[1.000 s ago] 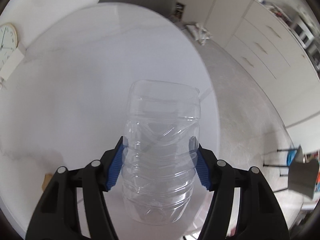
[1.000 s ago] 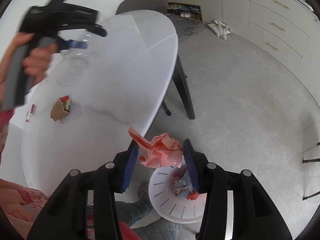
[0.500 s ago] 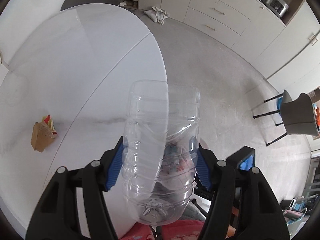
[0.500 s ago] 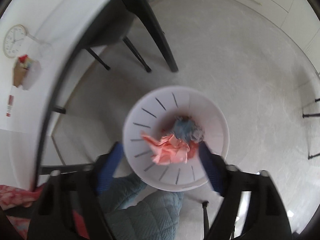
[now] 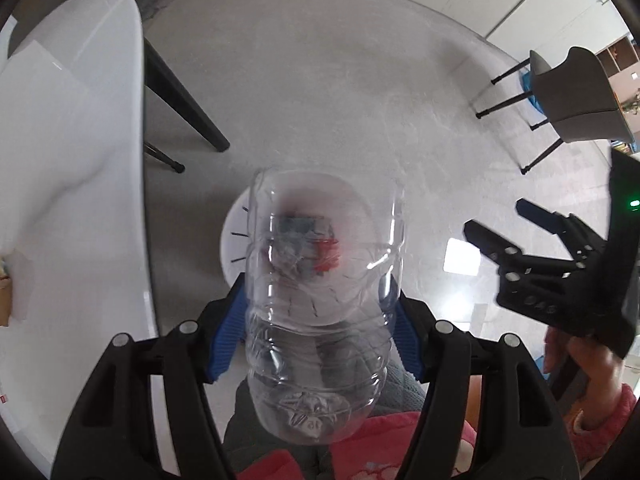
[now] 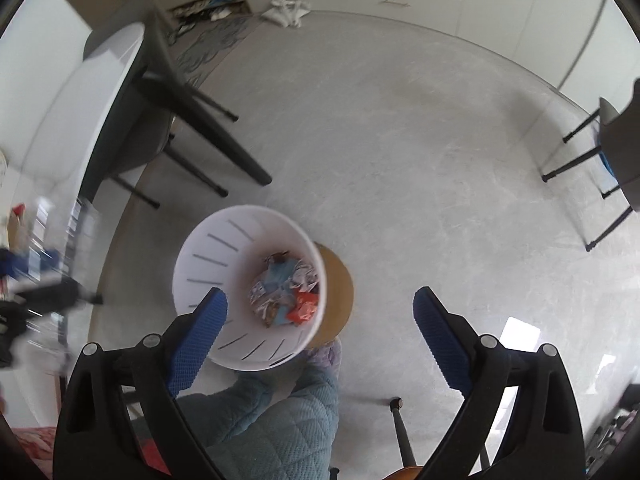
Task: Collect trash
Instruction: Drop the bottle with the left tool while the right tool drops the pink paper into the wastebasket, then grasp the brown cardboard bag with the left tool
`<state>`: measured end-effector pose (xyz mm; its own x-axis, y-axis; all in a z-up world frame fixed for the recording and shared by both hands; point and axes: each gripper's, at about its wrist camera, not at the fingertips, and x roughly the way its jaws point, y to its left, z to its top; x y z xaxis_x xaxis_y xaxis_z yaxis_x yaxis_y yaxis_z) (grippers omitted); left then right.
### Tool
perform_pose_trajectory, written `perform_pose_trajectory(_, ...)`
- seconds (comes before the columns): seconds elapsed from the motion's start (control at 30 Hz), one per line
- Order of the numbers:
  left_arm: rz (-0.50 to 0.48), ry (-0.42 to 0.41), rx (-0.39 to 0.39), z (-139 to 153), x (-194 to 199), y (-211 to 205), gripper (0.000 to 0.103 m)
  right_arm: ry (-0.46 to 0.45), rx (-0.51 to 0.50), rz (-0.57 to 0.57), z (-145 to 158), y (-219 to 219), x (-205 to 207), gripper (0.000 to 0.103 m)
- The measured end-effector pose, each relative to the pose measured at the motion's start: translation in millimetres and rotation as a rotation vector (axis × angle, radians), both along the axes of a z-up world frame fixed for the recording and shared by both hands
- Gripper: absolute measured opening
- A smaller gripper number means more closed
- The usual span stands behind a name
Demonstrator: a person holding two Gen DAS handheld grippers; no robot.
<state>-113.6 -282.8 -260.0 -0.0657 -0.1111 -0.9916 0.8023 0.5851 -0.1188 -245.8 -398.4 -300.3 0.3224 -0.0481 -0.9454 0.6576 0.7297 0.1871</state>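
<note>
Since the earlier frames the left gripper (image 5: pixel 316 328) has swung off the table (image 5: pixel 72 160) and now hangs above the bin (image 6: pixel 208 248) on the floor; the pink paper wad has left the right gripper (image 6: pixel 320 320), whose fingers are now spread wide and hold nothing. Left fingers (image 5: pixel 224 340) are clamped on the sides of one clear plastic bottle (image 5: pixel 320 300), crumpled, base toward the camera, mouth pointing down at the bin, which shows through the plastic; judged aligned for a drop. The bin stands near the table edge, just left of the right gripper's centre line, with mixed wrappers and an orange-red scrap (image 6: pixel 304 308) at the bottom. Count: one bottle, one bin, two grippers, one brown paper scrap (image 5: pixel 4 300) at the left on the table. Likely next: release the bottle.
</note>
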Motion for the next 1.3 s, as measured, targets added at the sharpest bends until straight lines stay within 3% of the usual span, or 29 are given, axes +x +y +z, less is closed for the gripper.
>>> perform_pose_trajectory(0.1,0.039,0.039,0.049,-26,-5,-8,0.075,-0.004,-0.002,-0.018,3,-14,-13,0.096)
perform_pose_trajectory(0.23,0.072,0.036,0.037,-19,-8,-10,0.081,0.009,-0.01,0.002,4,-19,-10,0.096)
perform_pose_trajectory(0.43,0.124,-0.138,-0.038,44,16,3,0.088,-0.046,-0.003,0.036,29,-18,13,0.096)
perform_pose_trajectory(0.7,0.239,-0.304,-0.133,116,56,48,0.095,-0.185,-0.06,0.2,89,16,82,0.096)
perform_pose_trajectory(1.03,0.426,-0.349,-0.143,134,107,144,0.095,-0.255,-0.075,0.439,119,91,170,0.096)
perform_pose_trajectory(1.3,0.594,-0.379,-0.114,128,165,268,0.095,-0.312,0.009,0.71,123,188,264,0.096)
